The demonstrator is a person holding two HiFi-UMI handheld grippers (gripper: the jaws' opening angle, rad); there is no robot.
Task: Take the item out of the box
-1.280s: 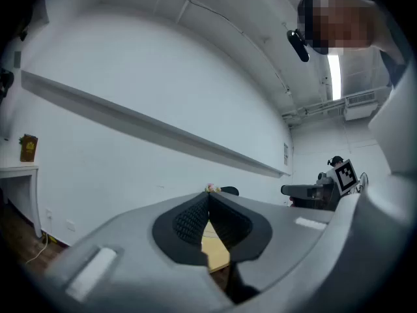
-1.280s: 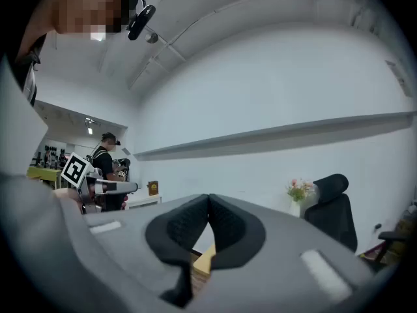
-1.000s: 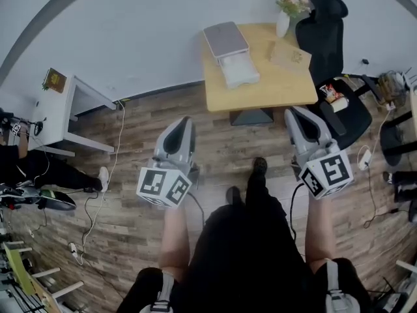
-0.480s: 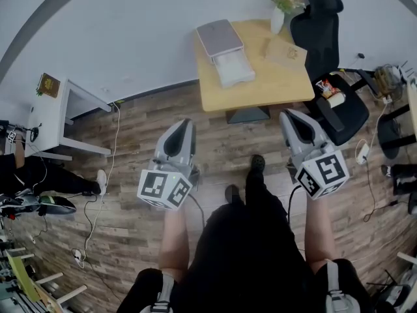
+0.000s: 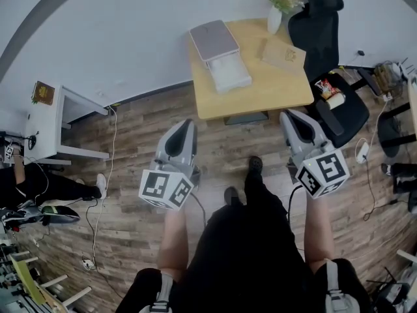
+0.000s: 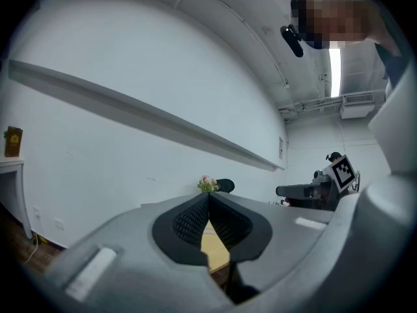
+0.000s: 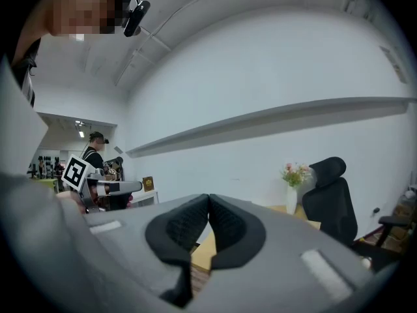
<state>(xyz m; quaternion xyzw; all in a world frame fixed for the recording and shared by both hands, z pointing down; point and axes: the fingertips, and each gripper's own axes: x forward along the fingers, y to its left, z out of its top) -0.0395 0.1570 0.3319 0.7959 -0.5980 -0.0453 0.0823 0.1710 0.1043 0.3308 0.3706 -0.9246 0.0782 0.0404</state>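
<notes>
On a wooden table [image 5: 260, 93] by the white wall stands a box [image 5: 219, 55] with a grey lid and a white lower part; its contents do not show from here. Both grippers are held over the wood floor, short of the table, and point toward it. My left gripper [image 5: 187, 124] has its jaws together with nothing between them, as the left gripper view also shows [image 6: 208, 195]. My right gripper [image 5: 287, 115] is shut and empty too [image 7: 208, 197]. A strip of the tabletop [image 6: 215, 250] shows under the left jaws.
A vase of flowers [image 5: 279, 8] and a flat brown cardboard piece [image 5: 285, 54] also lie on the table. A black office chair [image 5: 319, 25] stands at its right; a second seat [image 5: 342, 109] holds small items. White side table [image 5: 55, 119] and floor cables [image 5: 107, 175] at left. Another person [image 7: 98, 152] stands behind.
The table with the box has shifted left and come a little nearer in the head view as the person walks toward it. Both grippers keep their pose, jaws still together.
</notes>
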